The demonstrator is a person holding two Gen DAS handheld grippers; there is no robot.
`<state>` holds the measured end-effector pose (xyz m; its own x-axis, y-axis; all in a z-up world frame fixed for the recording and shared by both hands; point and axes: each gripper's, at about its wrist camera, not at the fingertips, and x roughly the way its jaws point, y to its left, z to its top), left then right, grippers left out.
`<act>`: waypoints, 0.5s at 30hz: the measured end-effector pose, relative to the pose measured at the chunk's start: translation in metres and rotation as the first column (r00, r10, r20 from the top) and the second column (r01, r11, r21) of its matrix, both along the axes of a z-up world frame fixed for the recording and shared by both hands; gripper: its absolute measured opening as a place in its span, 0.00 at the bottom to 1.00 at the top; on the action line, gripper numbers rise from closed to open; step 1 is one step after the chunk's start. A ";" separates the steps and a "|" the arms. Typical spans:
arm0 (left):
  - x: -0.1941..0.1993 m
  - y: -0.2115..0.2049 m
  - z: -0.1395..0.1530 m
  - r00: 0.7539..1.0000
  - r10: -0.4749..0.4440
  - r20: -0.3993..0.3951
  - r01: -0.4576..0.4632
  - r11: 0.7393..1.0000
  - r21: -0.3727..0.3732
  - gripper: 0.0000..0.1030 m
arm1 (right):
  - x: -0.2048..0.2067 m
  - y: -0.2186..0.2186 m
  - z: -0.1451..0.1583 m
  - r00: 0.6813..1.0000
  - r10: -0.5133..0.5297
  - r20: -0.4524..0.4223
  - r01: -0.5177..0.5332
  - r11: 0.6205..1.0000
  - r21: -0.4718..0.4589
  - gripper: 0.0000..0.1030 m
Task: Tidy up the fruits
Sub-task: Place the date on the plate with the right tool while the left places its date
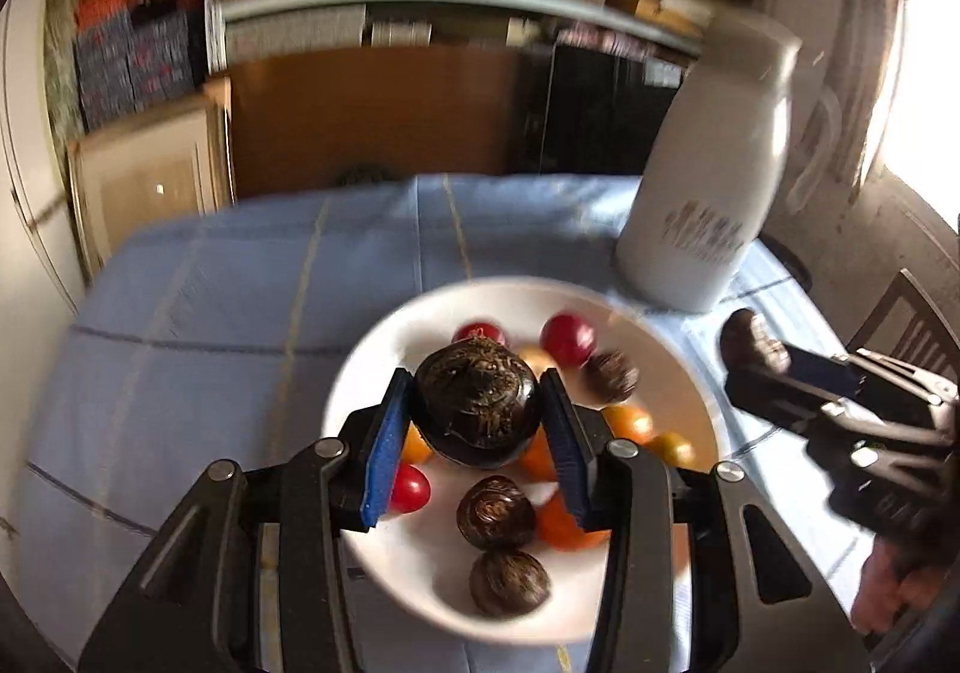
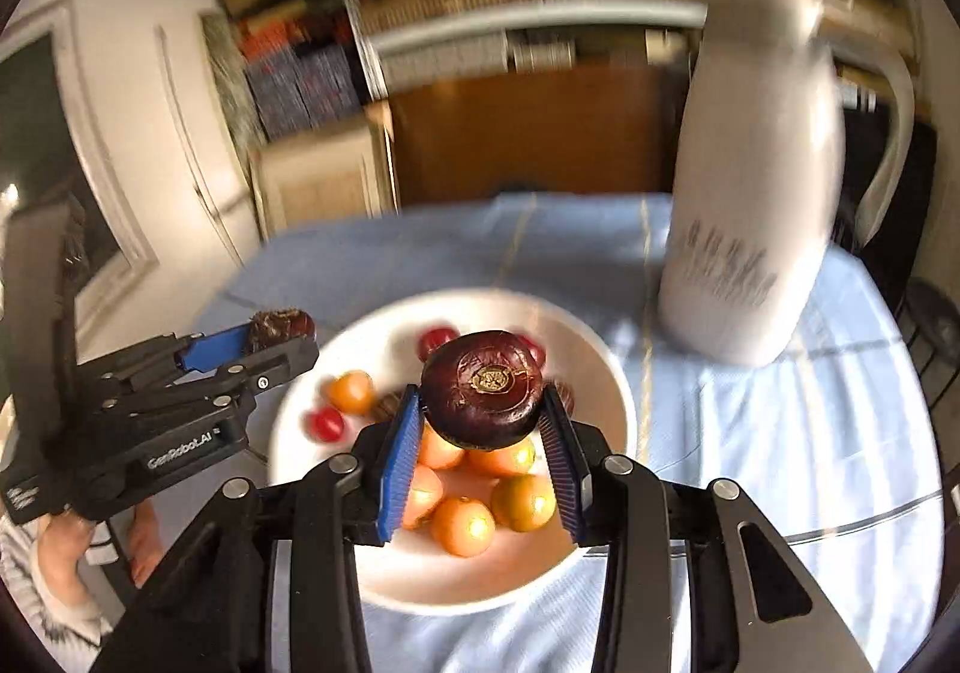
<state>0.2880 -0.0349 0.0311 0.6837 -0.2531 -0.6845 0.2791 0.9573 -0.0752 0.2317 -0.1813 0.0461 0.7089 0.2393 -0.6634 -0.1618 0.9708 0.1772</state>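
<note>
A white plate (image 1: 384, 367) on the blue tablecloth holds red and orange cherry tomatoes (image 1: 569, 338) and several dark brown water chestnuts (image 1: 495, 512). My left gripper (image 1: 477, 421) is shut on a dark water chestnut (image 1: 477, 403) and holds it above the plate. My right gripper (image 2: 489, 424) is shut on another dark water chestnut (image 2: 487, 394), also above the plate (image 2: 606, 373). The right gripper shows at the right of the left wrist view (image 1: 757, 349). The left gripper shows at the left of the right wrist view (image 2: 279, 329).
A tall white jug (image 1: 714, 181) with a handle stands on the table behind the plate to the right; it also shows in the right wrist view (image 2: 762, 193). Bookshelves and a wooden cabinet (image 1: 372, 114) are behind the table. A chair (image 1: 906, 325) is at the right.
</note>
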 end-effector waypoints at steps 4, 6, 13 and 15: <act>0.017 -0.003 -0.031 0.999 0.003 -0.039 -0.003 1.000 -0.009 0.41 | 0.027 0.007 -0.034 0.998 -0.007 -0.054 0.007 1.000 -0.003 0.39; 0.024 -0.003 -0.041 0.999 0.002 -0.054 -0.002 1.000 -0.008 0.41 | 0.037 0.007 -0.044 0.997 -0.012 -0.073 0.013 1.000 0.011 0.39; 0.025 -0.013 -0.050 1.000 0.008 0.011 -0.008 0.999 0.039 0.64 | 0.049 0.011 -0.066 0.995 -0.020 -0.095 0.021 1.000 0.000 0.39; 0.023 -0.015 -0.051 0.999 0.014 0.029 -0.016 0.999 0.052 0.64 | 0.054 0.011 -0.070 0.995 -0.029 -0.098 0.028 1.000 -0.006 0.40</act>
<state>0.3115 -0.0495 -0.0196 0.7065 -0.2074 -0.6766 0.2662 0.9638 -0.0175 0.2853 -0.1705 -0.0241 0.6472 0.2170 -0.7308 -0.1162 0.9755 0.1867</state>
